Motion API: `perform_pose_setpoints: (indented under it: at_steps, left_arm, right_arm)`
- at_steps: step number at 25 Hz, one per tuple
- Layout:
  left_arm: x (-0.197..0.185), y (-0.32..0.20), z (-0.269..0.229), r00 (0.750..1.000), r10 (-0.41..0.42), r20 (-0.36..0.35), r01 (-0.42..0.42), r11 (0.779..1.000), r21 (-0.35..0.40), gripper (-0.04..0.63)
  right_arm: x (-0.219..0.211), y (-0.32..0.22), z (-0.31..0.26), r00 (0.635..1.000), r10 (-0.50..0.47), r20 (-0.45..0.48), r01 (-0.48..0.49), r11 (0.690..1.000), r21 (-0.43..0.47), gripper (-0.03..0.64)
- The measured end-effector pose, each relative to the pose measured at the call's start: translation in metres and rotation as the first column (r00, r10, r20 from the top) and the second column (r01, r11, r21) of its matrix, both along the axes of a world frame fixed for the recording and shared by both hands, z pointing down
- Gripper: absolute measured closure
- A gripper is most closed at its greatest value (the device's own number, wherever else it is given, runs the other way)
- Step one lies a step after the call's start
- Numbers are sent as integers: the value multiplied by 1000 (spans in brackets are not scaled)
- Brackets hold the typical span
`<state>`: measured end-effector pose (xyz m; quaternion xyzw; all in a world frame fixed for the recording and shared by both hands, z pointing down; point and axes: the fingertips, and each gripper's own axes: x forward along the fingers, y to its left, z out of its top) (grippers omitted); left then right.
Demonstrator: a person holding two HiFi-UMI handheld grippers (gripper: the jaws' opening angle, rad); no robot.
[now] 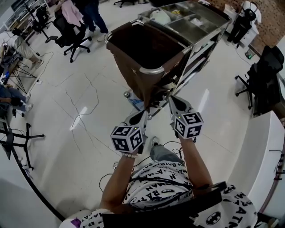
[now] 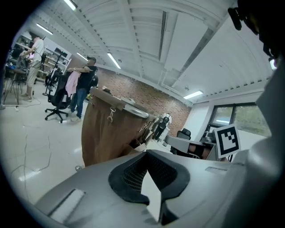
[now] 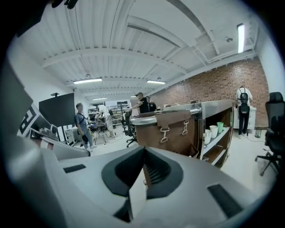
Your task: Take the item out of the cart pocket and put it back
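Note:
The service cart (image 1: 201,39) stands ahead of me, with a brown fabric bag (image 1: 147,53) hung on its near end. Both grippers are raised side by side just short of the bag's lower edge. My left gripper (image 1: 141,115) is shut and holds nothing. My right gripper (image 1: 171,99) is likewise shut and empty. In the left gripper view the bag (image 2: 104,133) hangs ahead beyond the closed left gripper (image 2: 149,178). In the right gripper view the bag (image 3: 171,131) with its metal clips fills the middle above the right gripper (image 3: 143,178). I cannot make out any pocket item.
Cups (image 3: 213,130) stand on the cart's open side shelf. Office chairs (image 1: 73,33) and standing people (image 1: 91,13) are at the upper left. Another black chair (image 1: 262,75) and a white counter (image 1: 262,147) are at the right. Cables (image 1: 84,102) trail over the floor.

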<state>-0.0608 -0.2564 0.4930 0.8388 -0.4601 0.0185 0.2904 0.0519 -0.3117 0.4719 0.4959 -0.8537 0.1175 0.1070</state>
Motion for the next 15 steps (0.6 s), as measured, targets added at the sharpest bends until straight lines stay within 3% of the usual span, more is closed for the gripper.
perform_pose_setpoints:
  at_steps: [9, 15]
  left_arm:
    - [-24, 101, -11, 999, 12, -43, -11, 1000, 19, 595]
    - [-17, 140, -28, 998, 35, -47, -32, 998, 53, 595]
  right_arm:
    - [-49, 132, 6, 997, -77, 31, 79, 995, -67, 615]
    - [-63, 180, 7, 993, -112, 40, 116, 987, -111, 615]
